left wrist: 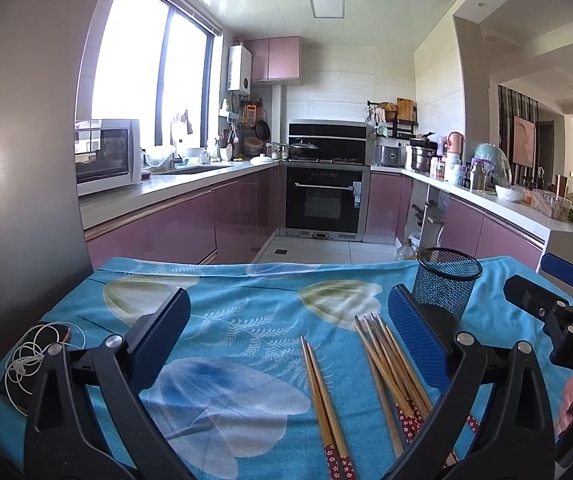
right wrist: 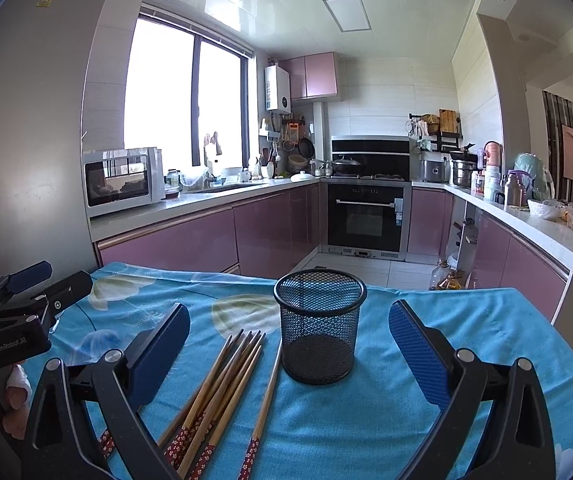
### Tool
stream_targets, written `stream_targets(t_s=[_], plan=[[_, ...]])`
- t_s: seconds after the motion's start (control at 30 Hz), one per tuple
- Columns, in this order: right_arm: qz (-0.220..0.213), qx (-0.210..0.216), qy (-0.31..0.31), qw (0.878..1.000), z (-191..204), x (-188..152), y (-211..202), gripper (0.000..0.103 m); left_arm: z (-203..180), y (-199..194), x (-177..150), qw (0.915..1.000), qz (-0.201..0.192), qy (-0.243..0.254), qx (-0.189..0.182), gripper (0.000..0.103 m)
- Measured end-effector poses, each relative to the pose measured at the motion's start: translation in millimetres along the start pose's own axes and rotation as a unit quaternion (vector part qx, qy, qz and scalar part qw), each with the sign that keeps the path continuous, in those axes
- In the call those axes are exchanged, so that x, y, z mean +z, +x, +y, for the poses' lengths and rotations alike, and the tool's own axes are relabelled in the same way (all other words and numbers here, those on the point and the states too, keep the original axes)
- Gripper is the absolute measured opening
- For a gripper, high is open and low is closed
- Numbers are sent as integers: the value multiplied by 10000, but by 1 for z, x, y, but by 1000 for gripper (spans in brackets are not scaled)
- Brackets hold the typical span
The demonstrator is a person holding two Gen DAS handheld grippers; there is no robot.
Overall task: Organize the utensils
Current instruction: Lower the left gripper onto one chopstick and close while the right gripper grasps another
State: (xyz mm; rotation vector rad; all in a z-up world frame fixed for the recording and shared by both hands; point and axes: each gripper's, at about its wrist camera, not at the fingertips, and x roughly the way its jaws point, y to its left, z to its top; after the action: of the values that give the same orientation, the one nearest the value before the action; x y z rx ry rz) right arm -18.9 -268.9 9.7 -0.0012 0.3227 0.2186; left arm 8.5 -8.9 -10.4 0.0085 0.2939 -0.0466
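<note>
Left wrist view: the left gripper (left wrist: 286,332) hangs spread wide and empty over the blue floral tablecloth (left wrist: 246,320); a chopstick pair (left wrist: 324,400) lies between its fingers, the chopstick bundle (left wrist: 390,364) beside the mesh cup (left wrist: 444,288) near the table's far right corner.

Right wrist view: the right gripper (right wrist: 289,338) is spread wide, empty, the mesh cup (right wrist: 318,328) upright between its fingers, the bundle (right wrist: 222,384) just left.

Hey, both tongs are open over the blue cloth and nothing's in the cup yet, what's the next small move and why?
Probably lower the left tongs onto the separate pair of chopsticks and close. That pair lies apart from the bundle of chopsticks, so it looks easiest to pinch cleanly. The mesh cup stands upright and empty, and the right tongs are open, holding nothing.
</note>
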Motion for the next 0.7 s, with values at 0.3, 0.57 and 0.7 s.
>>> stream_targets(t_s=[0.3,0.57,0.7], plan=[[1674,420,-243,9847,9,-28,53,87,1,35,-8,9941,1010,252,-314,97],[2467,563,-243,9672,11,-46,81,65,5,70,-29,9800,1874,537,-409,79],[2658,616,-252,9617,10,-47,89,60,10,88,-43,9717,2249,627,-369,71]])
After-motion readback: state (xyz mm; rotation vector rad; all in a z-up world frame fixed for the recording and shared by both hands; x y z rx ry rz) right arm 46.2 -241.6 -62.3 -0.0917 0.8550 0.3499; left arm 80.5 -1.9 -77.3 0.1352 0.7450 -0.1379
